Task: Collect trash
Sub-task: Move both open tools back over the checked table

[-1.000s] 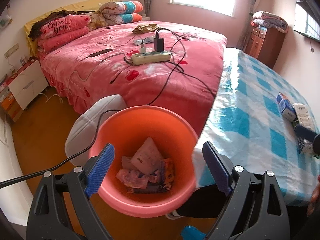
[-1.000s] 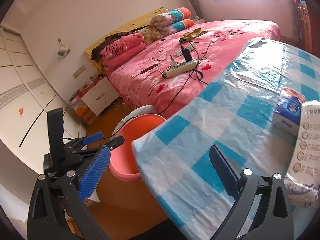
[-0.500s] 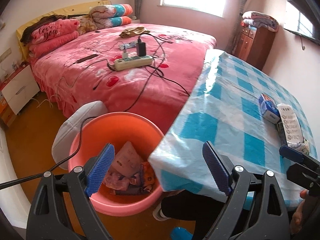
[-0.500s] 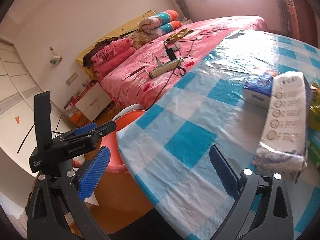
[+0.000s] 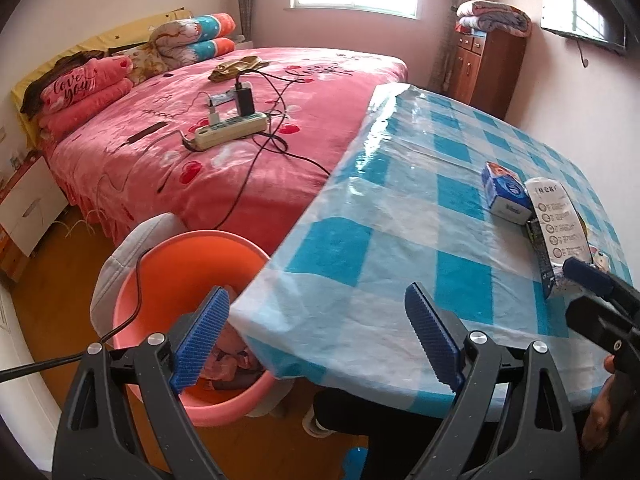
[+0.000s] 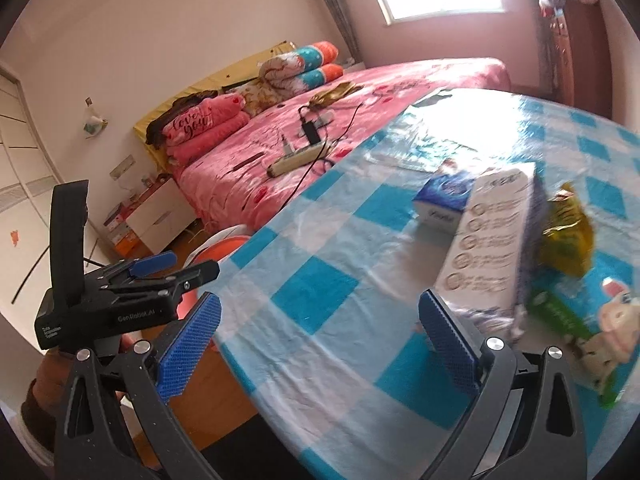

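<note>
A power strip (image 5: 230, 130) with trailing cables is lying mid-bed (image 5: 160, 168); folded blankets (image 5: 494, 18) are sitting atop a wooden cabinet (image 5: 490, 66).

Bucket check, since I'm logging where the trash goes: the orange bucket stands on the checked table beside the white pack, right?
No. The orange bucket stands on the floor, tucked against the checked table's edge, as the left wrist view shows. The white pack lies on the table.

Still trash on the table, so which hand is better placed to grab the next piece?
Probably right. The right gripper, jaws open, points at the long white packet just ahead; the left gripper, also open, sits over the table edge by the orange bucket.
</note>
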`<move>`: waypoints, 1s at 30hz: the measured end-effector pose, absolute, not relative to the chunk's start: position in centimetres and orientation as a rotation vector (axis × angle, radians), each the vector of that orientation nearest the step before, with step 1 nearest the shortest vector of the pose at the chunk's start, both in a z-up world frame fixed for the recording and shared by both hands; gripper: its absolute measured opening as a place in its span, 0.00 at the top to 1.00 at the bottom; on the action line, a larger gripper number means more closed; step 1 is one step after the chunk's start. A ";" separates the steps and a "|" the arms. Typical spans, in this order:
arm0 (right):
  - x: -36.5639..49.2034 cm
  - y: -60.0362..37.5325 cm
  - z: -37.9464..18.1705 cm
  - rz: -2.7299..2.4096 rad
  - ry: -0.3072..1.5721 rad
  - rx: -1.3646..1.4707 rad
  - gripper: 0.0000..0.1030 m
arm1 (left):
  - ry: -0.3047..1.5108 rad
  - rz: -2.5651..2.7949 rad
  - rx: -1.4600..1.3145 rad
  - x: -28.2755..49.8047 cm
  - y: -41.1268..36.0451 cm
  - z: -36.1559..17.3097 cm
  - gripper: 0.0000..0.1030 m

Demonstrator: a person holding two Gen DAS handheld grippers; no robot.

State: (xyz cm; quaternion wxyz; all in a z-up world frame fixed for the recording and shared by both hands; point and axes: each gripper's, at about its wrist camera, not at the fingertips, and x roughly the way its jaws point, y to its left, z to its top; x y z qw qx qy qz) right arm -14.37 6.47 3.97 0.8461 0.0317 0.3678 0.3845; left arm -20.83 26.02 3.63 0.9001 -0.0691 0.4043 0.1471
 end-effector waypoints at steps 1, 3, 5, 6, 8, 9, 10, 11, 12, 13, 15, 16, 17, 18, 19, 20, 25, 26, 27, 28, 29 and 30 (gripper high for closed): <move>-14.4 6.2 4.1 0.807 0.765 0.066 0.05 | 0.841 0.302 -0.141 -20.7 25.7 3.6 0.13; -14.4 5.6 4.3 0.797 0.746 0.070 0.05 | 0.856 0.301 -0.133 -20.4 25.1 3.6 0.13; -14.4 5.1 4.5 0.792 0.736 0.074 0.05 | 0.863 0.307 -0.124 -20.2 24.6 3.6 0.13; -14.4 4.8 4.5 0.788 0.730 0.076 0.05 | 0.863 0.303 -0.125 -20.1 24.3 3.6 0.13; -14.3 4.3 4.6 0.785 0.722 0.082 0.05 | 0.866 0.285 -0.129 -19.9 23.9 3.7 0.13; -14.3 4.1 4.6 0.784 0.722 0.083 0.05 | 0.868 0.280 -0.124 -19.8 23.6 3.7 0.13; -14.3 3.8 4.6 0.781 0.720 0.085 0.05 | 0.868 0.276 -0.118 -19.7 23.3 3.7 0.13; -14.3 3.6 4.6 0.777 0.716 0.088 0.05 | 0.869 0.271 -0.106 -19.6 22.8 3.7 0.13; -14.3 3.3 4.7 0.774 0.710 0.092 0.05 | 0.870 0.267 -0.100 -19.5 22.5 3.7 0.13; -14.2 3.0 4.7 0.773 0.704 0.095 0.05 | 0.872 0.261 -0.095 -19.3 22.2 3.7 0.13; -14.2 2.4 4.9 0.767 0.690 0.101 0.05 | 0.875 0.253 -0.086 -19.1 21.5 3.7 0.13; -14.1 2.1 5.0 0.759 0.683 0.103 0.05 | 0.875 0.248 -0.082 -18.9 21.2 3.7 0.13; -14.1 1.7 5.1 0.752 0.672 0.107 0.05 | 0.874 0.245 -0.080 -18.8 21.0 3.8 0.13; -14.1 1.4 5.2 0.750 0.665 0.110 0.05 | 0.874 0.240 -0.076 -18.7 20.7 3.8 0.13; -14.0 1.0 5.3 0.747 0.659 0.115 0.05 | 0.874 0.237 -0.073 -18.6 20.4 3.9 0.13; -13.9 0.5 5.3 0.741 0.653 0.120 0.05 | 0.874 0.230 -0.069 -18.4 20.1 4.0 0.13; -12.8 -1.6 5.1 0.718 0.654 0.162 0.05 | 0.878 0.203 -0.058 -17.7 18.7 4.3 0.13; -12.7 -2.1 5.1 0.716 0.655 0.173 0.05 | 0.879 0.195 -0.056 -17.5 18.3 4.3 0.13; -12.5 -2.6 5.1 0.710 0.654 0.186 0.05 | 0.880 0.189 -0.056 -17.4 18.0 4.4 0.13; -12.4 -3.0 5.2 0.700 0.651 0.192 0.05 | 0.881 0.180 -0.056 -17.3 17.8 4.4 0.13; -12.3 -3.6 5.3 0.685 0.642 0.196 0.05 | 0.882 0.172 -0.054 -17.2 17.4 4.4 0.13; -12.2 -4.1 5.4 0.677 0.636 0.198 0.05 | 0.882 0.164 -0.049 -17.0 17.0 4.5 0.13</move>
